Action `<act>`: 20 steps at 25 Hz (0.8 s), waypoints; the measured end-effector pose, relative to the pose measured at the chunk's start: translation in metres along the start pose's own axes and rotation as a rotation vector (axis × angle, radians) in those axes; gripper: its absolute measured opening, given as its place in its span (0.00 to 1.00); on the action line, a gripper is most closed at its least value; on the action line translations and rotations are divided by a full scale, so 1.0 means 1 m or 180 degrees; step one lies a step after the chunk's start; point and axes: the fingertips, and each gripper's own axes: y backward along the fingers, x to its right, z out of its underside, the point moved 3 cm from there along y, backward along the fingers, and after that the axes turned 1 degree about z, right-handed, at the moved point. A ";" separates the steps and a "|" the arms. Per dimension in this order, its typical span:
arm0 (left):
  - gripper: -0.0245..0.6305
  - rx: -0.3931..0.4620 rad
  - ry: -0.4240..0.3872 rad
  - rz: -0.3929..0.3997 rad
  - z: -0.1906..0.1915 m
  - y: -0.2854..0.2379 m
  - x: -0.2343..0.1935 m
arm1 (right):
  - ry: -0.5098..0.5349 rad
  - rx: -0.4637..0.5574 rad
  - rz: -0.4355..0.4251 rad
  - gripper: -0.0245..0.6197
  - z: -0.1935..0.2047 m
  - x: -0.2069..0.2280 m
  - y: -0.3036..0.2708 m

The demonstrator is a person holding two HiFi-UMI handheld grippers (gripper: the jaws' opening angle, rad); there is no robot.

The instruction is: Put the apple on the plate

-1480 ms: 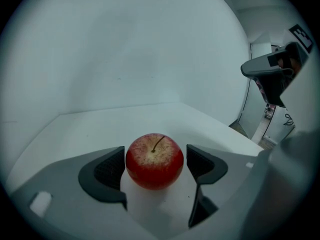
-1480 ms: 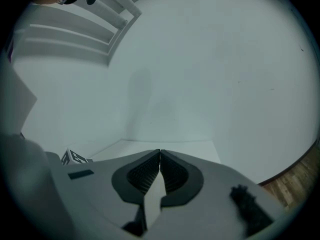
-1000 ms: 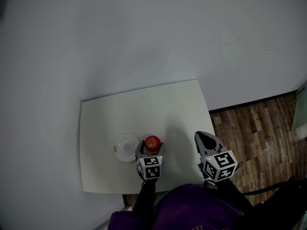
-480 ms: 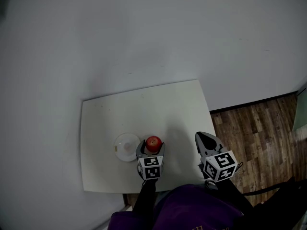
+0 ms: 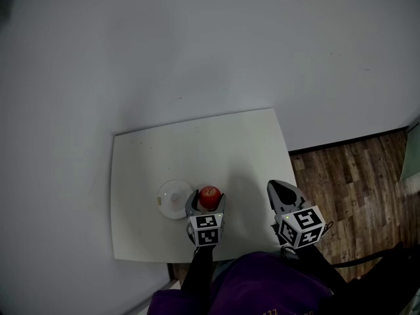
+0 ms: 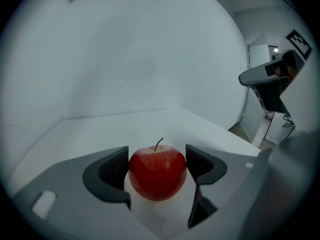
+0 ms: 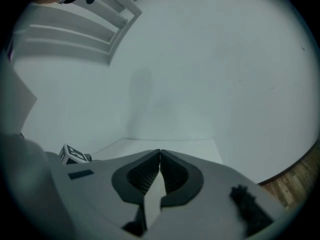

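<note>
A red apple (image 5: 210,196) with a thin stem sits between the jaws of my left gripper (image 5: 208,204) near the front of the white table (image 5: 236,143). In the left gripper view both dark pads (image 6: 112,170) press against the sides of the apple (image 6: 157,174). The small white plate (image 5: 172,199) lies just left of the apple, close beside the gripper; the left gripper view does not show it. My right gripper (image 5: 281,190) hangs at the table's front right corner, its jaws closed together with nothing between them (image 7: 160,158).
The table stands against a plain white wall (image 5: 210,51). Wooden floor (image 5: 354,169) shows past its right edge. The right gripper (image 6: 267,81) appears off to the right in the left gripper view. A person's purple sleeve (image 5: 262,287) fills the bottom of the head view.
</note>
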 end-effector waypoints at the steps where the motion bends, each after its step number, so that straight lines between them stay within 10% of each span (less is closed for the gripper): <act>1: 0.59 0.0007 0.0003 -0.0011 -0.001 0.001 -0.001 | 0.0005 -0.0007 -0.0001 0.05 0.000 0.000 0.000; 20: 0.59 0.0153 0.0128 -0.0201 -0.016 0.025 -0.016 | 0.0034 -0.0051 -0.0085 0.05 -0.001 -0.006 -0.001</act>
